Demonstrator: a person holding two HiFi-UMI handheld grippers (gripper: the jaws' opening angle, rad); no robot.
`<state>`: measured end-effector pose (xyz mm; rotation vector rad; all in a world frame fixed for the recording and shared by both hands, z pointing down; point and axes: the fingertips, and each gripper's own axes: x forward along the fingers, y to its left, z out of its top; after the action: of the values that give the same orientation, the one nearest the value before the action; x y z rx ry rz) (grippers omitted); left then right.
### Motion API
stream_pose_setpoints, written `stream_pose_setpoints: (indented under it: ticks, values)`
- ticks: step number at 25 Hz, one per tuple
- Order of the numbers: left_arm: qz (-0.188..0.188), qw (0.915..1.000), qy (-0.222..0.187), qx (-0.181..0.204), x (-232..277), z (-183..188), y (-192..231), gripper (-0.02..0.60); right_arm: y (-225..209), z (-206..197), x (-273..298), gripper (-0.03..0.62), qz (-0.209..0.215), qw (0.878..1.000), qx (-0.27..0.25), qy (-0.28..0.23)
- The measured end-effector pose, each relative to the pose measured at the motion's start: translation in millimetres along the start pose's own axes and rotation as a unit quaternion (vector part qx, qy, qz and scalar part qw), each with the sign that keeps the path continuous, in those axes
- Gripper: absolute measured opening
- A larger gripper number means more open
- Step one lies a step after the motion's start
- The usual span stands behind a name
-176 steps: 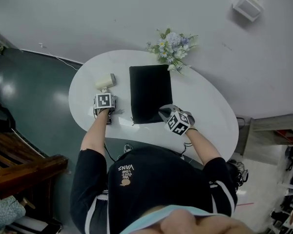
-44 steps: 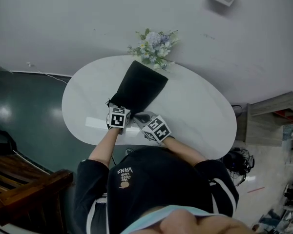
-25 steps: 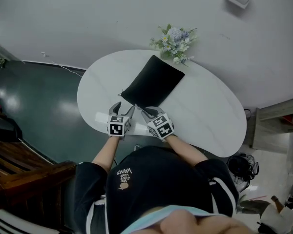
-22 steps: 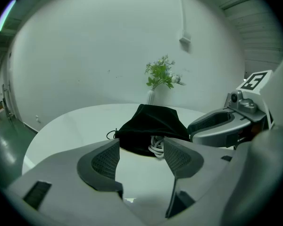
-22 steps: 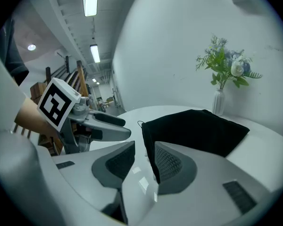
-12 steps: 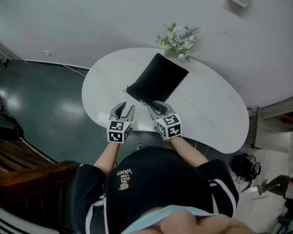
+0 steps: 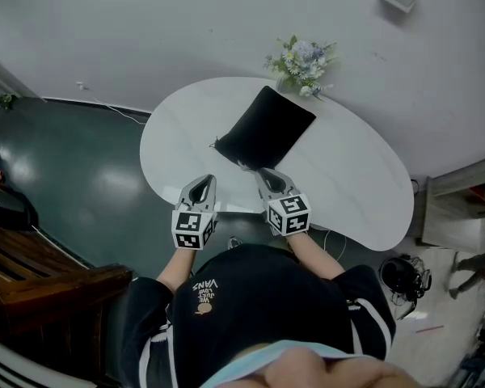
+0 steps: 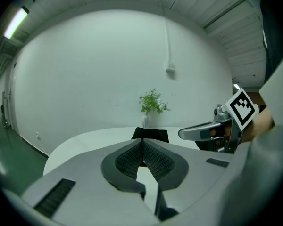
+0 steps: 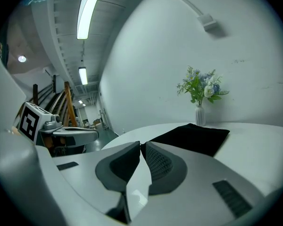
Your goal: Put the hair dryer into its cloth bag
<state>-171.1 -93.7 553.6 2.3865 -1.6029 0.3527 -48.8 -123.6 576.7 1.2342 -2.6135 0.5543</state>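
Worktop: a white oval table (image 7: 352,186) stands against a pale wall, over a dark green floor (image 7: 73,164). A vase of flowers (image 7: 301,57) sits at the far edge of the table.

Task item: the black cloth bag (image 7: 267,129) lies flat on the table, set at a slant. Its far corner is near the flowers and its near corner points toward the person. It touches neither tool. The hair dryer shows in no view. Whether it is inside the bag cannot be told.

Left gripper (image 7: 203,182): it is held over the near edge of the table, to the left of the bag's near corner and apart from it. Its own view shows the ribbed pads (image 8: 155,160) pressed together at the tips, so the claw is closed. Nothing is between the pads. The bag lies straight ahead of it on the table, with the flowers behind.

Right gripper (image 7: 266,173): it is held beside the left one and points toward the bag's near end. In the head view its tips fall just beside the bag's near corner. Its own view shows the bag lying on the table beyond the tips, with no contact. The jaws are closing, with the tips all but together and nothing between them. The claw is empty.

Operator: a person in a black shirt (image 7: 250,305) stands at the near side of the table.
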Motion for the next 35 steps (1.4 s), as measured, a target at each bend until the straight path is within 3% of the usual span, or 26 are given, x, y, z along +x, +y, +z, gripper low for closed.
stream_pose_setpoints:
  ticks: [15, 35]
  values:
    - [0.027, 0.9988, -0.028, -0.031, -51, -11, 8, 0.02, 15, 3, -23, 0.046, -0.009, 1.0, 0.016, -0.023]
    - [0.015, 0.9984, -0.029, -0.046, -52, -12, -4, 0.018, 18, 3, -24, 0.043, -0.009, 1.0, 0.015, -0.023]
